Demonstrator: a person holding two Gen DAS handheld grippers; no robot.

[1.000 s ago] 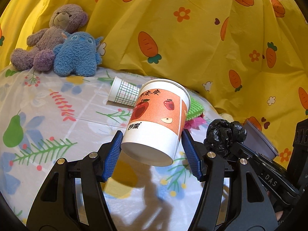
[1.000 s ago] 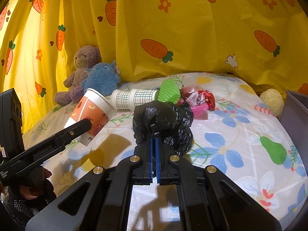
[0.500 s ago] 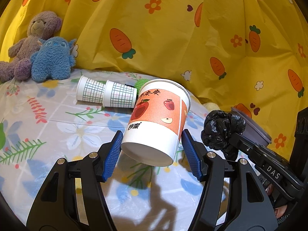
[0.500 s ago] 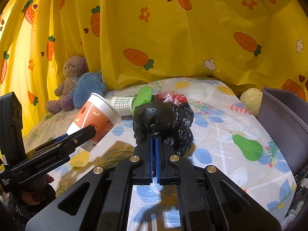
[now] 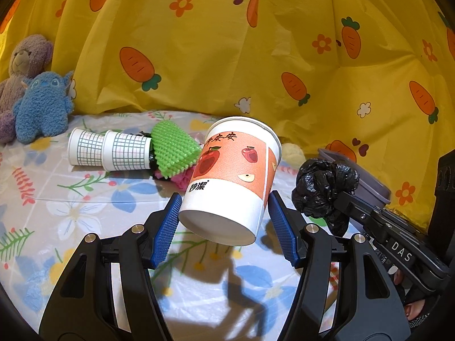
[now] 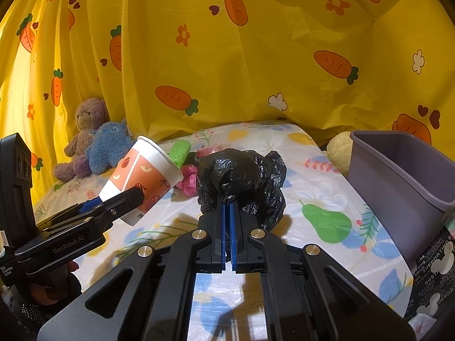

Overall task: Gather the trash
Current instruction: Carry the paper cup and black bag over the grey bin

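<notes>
I found my left gripper (image 5: 224, 216) clamped on the apple-print paper cup (image 5: 233, 176), held tilted above the floral tablecloth (image 5: 85, 216). My right gripper (image 6: 227, 213) had its jaws pressed together on a crumpled black plastic bag (image 6: 241, 176). The grey bin (image 6: 403, 182) stood at the table's right edge.

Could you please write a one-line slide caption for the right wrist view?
Right gripper pinches a crumpled black bag beside the grey bin.
</notes>
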